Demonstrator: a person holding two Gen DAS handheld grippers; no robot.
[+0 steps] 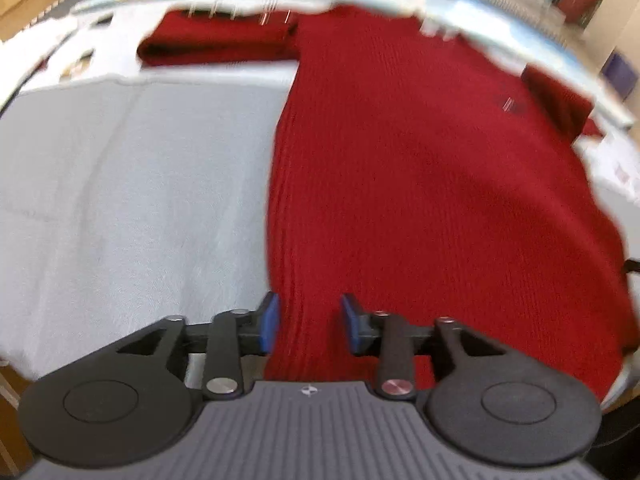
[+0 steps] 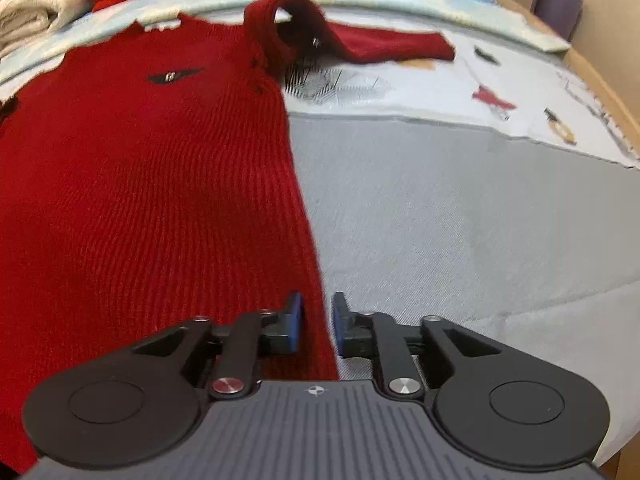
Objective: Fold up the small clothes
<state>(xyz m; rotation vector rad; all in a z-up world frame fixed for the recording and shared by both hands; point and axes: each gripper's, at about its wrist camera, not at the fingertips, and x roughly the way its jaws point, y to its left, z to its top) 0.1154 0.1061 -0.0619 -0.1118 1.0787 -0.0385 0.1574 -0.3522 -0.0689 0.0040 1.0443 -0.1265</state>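
Red ribbed knit sweater (image 1: 420,168) flat on grey-cloth counter (image 1: 120,200). Left gripper (image 1: 309,322) and right gripper (image 2: 317,322) part-open, straddling opposite hem edges, gripping nothing. Risk: pads snagging the cloth beneath.

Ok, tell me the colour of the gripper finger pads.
Blue pads, clearest in the right wrist view.

My left wrist camera looks steeply down past my left claw (image 1: 309,322) at the sweater's (image 1: 420,168) left edge; my right, past my right claw (image 2: 317,322), at its opposite edge. Both close, sharing the sweater.
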